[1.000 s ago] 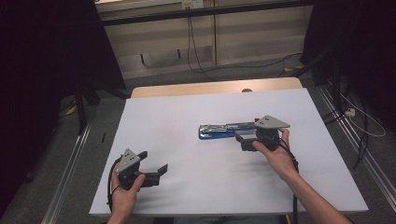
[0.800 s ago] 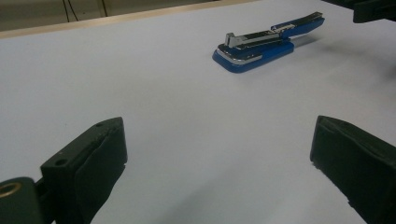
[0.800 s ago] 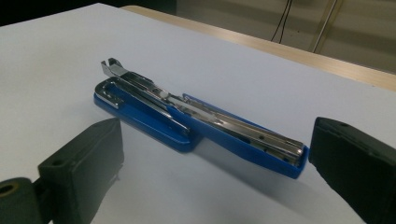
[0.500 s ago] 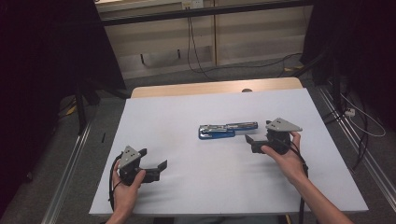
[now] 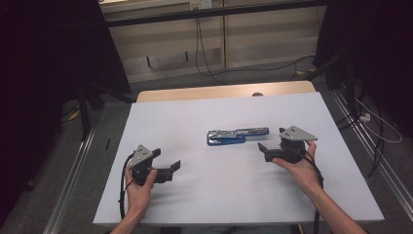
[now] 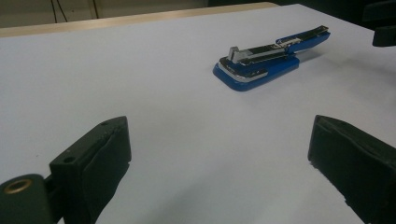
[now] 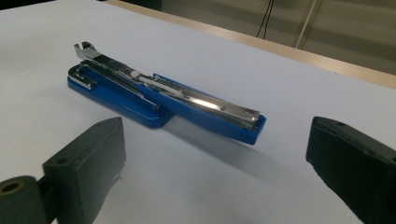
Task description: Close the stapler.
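Blue stapler [image 5: 237, 136] lay mid-table w/ its top swung open, long axis running left-right. Right gripper [image 5: 267, 149] sat just beside its right end — clearly the nearer one — jaws wide apart, empty. Left gripper [image 5: 171, 168] was well apart toward the front-left, also spread and holding nothing.

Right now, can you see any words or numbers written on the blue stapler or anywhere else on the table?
No readable text anywhere: none.
The stapler shows blue plastic and shiny metal, with no letters, brand or numbers to make out.
The white table is plain, with no writing.
The grey plates on the left tongs and right tongs bear no visible marks.
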